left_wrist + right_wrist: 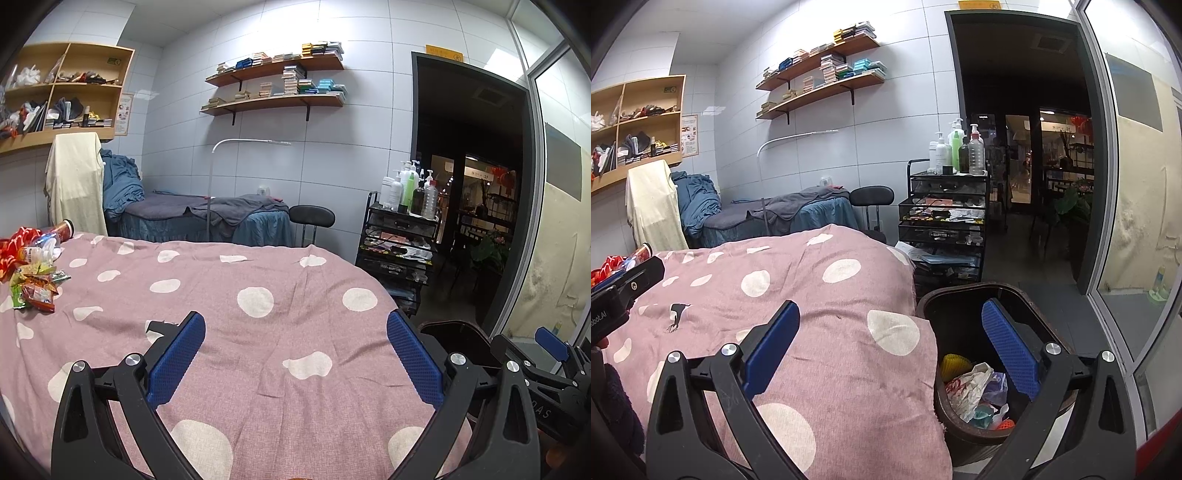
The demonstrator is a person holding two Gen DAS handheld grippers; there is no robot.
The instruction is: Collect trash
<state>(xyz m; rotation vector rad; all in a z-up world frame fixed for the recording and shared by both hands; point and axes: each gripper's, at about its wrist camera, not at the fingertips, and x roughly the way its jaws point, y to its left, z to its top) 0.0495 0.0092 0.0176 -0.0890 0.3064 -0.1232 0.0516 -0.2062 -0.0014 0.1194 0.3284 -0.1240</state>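
A heap of trash point(35, 275) lies on the far left of the pink dotted bedspread point(258, 295): snack wrappers, a clear plastic bottle, a red can and red cloth. My left gripper point(295, 354) is open and empty above the bed's near part, well right of the heap. A dark bin point(964, 295) stands on the floor at the bed's right side, with wrappers and crumpled paper point(971, 384) inside. My right gripper point(890, 347) is open and empty, over the bed's edge and the bin. The left gripper's body shows at the right wrist view's left edge point(624, 291).
A black trolley point(942, 221) with bottles stands beyond the bin, by a dark doorway point(1027, 147). A second bed point(199, 218), a black stool point(312, 218) and a floor lamp point(210, 192) are behind. Wall shelves hold boxes. A glass partition point(1137, 221) is on the right.
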